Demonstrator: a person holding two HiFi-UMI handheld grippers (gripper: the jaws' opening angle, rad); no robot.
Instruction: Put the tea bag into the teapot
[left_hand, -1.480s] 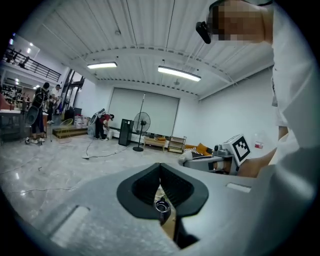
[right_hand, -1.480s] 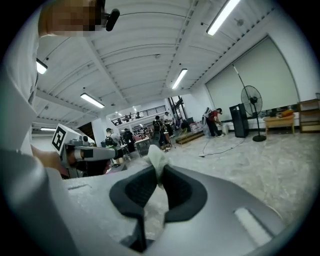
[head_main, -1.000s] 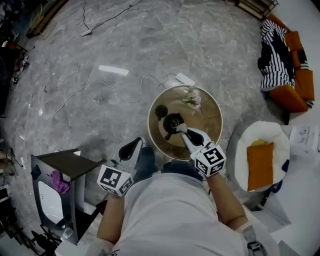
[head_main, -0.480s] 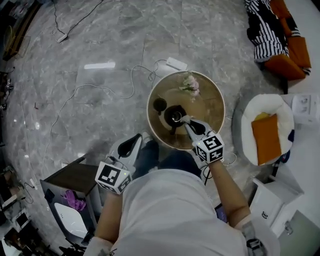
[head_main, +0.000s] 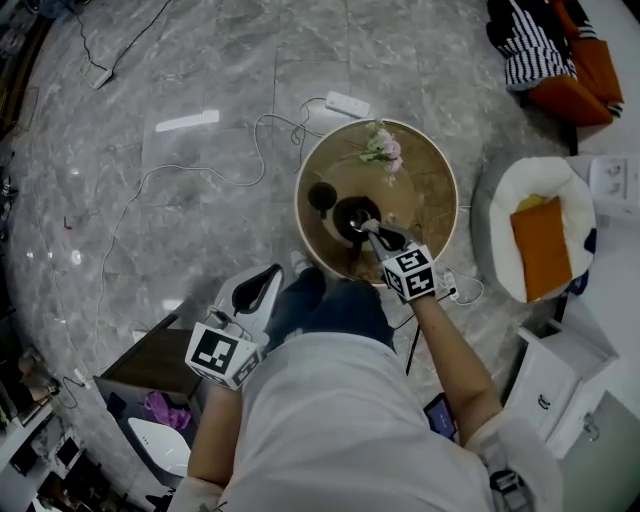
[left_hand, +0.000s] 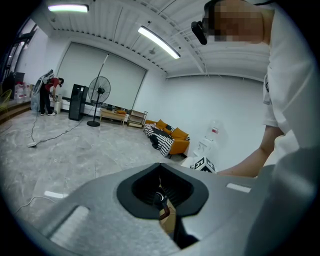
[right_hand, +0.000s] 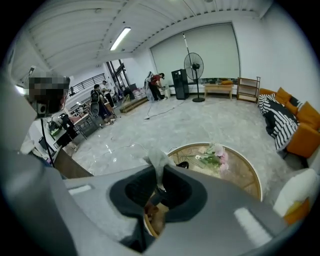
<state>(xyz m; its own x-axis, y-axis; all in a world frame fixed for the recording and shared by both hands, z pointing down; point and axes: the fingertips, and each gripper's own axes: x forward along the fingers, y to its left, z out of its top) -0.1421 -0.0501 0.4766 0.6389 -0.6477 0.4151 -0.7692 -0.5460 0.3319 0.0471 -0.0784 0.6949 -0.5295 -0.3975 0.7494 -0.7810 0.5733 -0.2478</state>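
Observation:
A black teapot stands open-topped on the round wooden table, with its black lid lying just left of it. My right gripper hangs over the teapot's mouth. In the right gripper view its jaws are shut on a whitish tea bag, whose top sticks up above them. The left gripper is held off the table's near left, over the floor. Its jaws look shut and hold nothing.
Pink flowers lie on the table's far side. A white round seat with an orange cushion stands to the right. A power strip and cables lie on the floor beyond the table. A dark side table is at lower left.
The right gripper has come down with the tea bag from the near side of the teapot to right over its mouth. The left gripper has dropped slightly.

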